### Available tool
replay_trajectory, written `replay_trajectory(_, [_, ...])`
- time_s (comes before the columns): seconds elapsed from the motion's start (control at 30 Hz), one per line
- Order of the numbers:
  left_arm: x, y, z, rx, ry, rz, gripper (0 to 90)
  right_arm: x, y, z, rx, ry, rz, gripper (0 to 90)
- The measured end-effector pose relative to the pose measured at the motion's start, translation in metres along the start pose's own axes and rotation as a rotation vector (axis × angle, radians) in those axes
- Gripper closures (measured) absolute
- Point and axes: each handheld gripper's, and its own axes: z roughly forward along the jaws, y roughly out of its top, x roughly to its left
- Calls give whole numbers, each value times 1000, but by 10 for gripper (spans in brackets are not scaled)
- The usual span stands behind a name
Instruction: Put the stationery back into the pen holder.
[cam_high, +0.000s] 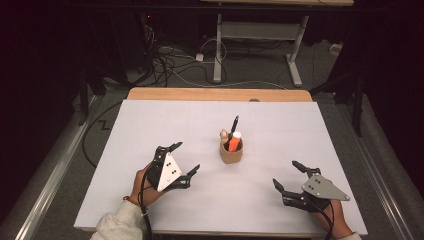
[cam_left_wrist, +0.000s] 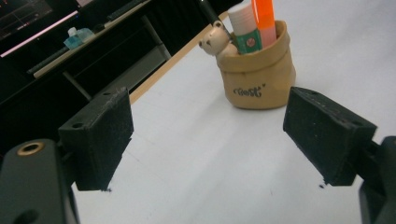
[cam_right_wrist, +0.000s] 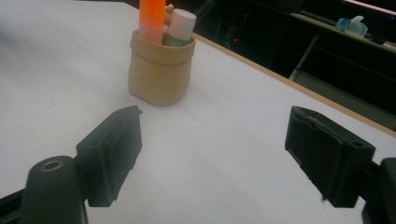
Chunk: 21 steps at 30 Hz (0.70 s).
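A small tan pouch-shaped cup (cam_high: 231, 151) stands near the middle of the white table top (cam_high: 150, 125). It holds an orange marker (cam_high: 234, 141), a black pen (cam_high: 233, 124), a white glue stick (cam_left_wrist: 244, 28) and a little bear-headed piece (cam_left_wrist: 214, 41). My left gripper (cam_high: 185, 157) sits to the cup's left, open, with nothing between its jaws. My right gripper (cam_high: 288, 175) rests to the cup's lower right, also open and empty. The cup (cam_left_wrist: 259, 74) lies ahead of the left jaws, and the cup (cam_right_wrist: 160, 72) stands ahead-left of the right jaws.
The wooden far edge of the table (cam_high: 220, 94) shows beyond the white sheet. Behind it a desk frame (cam_high: 260, 45) and a tangle of cables (cam_high: 165, 62) lie on the floor. White surface stretches around the cup on every side.
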Motion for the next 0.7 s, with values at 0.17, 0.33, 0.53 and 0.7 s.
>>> replay_trajectory(0.17, [0, -12, -10, 20, 14, -7, 155, -1, -1, -1, -3, -5, 1, 194])
replay_trajectory(0.33, [0, -29, -25, 51, 15, -28, 155, -1, -2, -1, 0, -8, -5, 195])
replay_trajectory(0.53, [0, -49, -44, 91, 23, -87, 155, 0, -1, -1, -4, -9, -8, 195])
replay_trajectory(0.7, [-1, -55, -53, 99, 19, -116, 155, 1, -1, -2, -7, -9, -6, 196])
